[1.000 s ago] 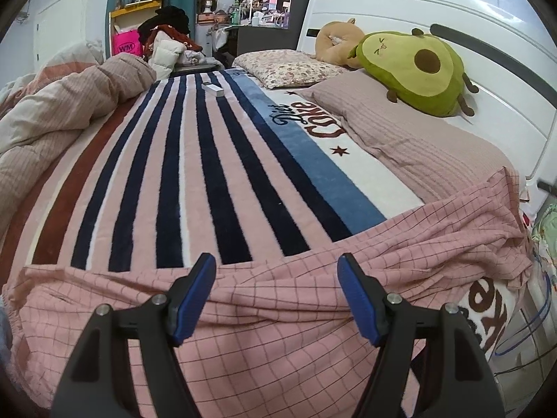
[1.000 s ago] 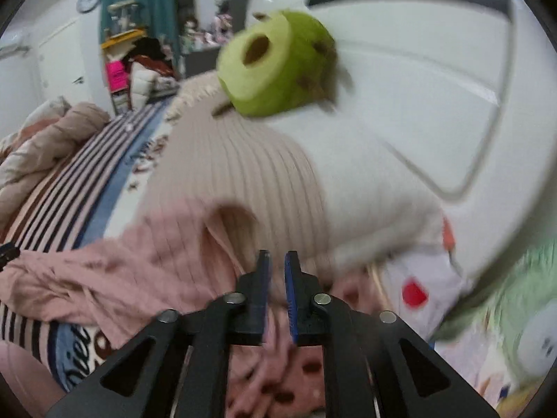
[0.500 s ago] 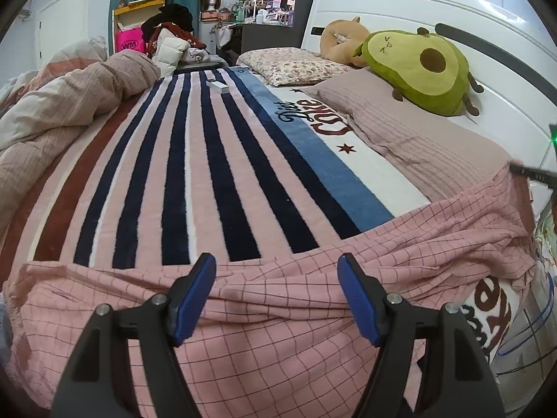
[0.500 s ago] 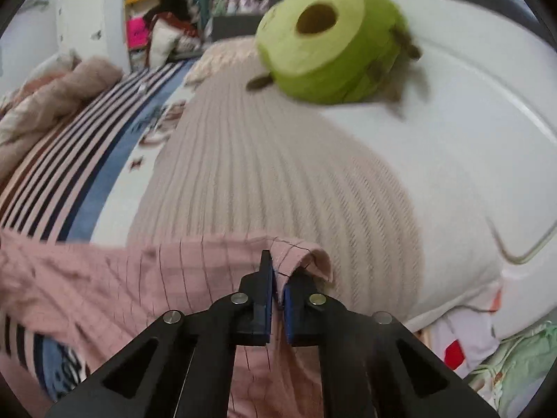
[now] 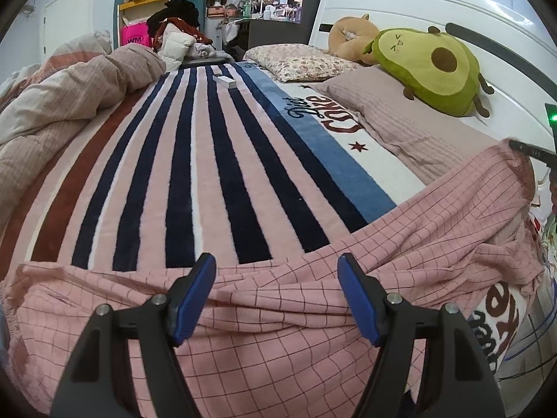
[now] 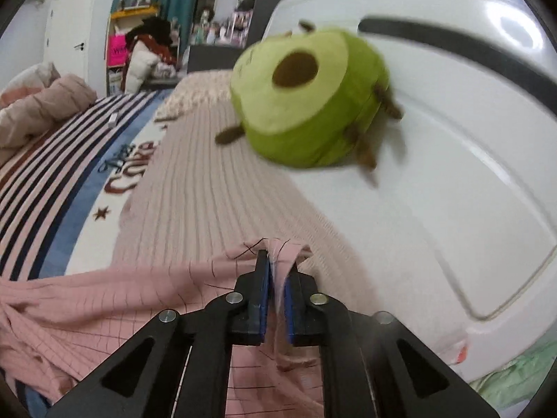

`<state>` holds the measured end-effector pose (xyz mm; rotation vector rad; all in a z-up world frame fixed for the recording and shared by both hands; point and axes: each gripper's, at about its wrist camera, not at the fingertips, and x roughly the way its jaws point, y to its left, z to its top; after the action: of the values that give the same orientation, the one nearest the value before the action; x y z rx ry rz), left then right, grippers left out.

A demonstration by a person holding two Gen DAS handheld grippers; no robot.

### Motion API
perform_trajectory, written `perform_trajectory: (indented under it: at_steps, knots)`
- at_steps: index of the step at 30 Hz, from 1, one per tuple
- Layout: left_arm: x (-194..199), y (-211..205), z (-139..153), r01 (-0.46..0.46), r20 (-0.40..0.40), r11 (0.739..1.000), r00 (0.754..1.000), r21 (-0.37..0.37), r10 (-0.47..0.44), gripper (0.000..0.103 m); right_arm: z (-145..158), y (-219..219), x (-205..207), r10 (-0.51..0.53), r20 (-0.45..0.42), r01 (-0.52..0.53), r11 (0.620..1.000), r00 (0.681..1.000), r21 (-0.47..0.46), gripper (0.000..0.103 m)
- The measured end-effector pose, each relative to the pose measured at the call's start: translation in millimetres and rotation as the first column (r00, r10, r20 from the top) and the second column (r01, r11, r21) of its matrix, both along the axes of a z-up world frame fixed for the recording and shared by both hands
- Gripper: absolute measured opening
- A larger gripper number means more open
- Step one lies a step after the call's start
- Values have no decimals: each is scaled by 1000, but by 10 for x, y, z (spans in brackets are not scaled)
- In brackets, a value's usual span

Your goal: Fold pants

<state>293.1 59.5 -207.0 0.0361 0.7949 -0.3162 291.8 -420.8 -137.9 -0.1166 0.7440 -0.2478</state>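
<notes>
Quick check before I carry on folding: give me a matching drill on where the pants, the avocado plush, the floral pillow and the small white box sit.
1 pants
2 avocado plush
3 floral pillow
4 small white box

a far end of striped blanket
b against white headboard
c beside tan plush
d near edge of bed

Pairs: 1-d, 2-b, 3-c, 4-a

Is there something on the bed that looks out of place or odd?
One thing: a small white box lies alone on the striped blanket, far from the pants. Its purpose is unclear. Nothing looks spilled or damaged.
</notes>
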Motion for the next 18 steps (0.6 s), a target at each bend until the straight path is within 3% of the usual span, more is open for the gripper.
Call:
perform_trajectory:
  at_steps: [2,3,10,14,18]
  knots:
    - [3,6,8,-2,0,1000,1000,2,2,68,-47,5,-70,-6,7,6,1000,1000,16,59]
    - [-4,9,12,-2,1,1000,1000,1,2,68,-19,31,-154,14,32,-14,999,999,28,63]
    - [-164,-57,116,21,10,1000,1000,-15,-21,68,67,327,-935,200,46,-205,969,979,135,64]
    - [-295,-107,163,28,14,999,1000,-17,-28,68,-95,514,-1380,301,-30,-293,942,953,163,64]
    - [-442,-138,195,30,9,999,1000,-22,-30,69,-470,675,-1690,359,-136,-335,927,923,171,64]
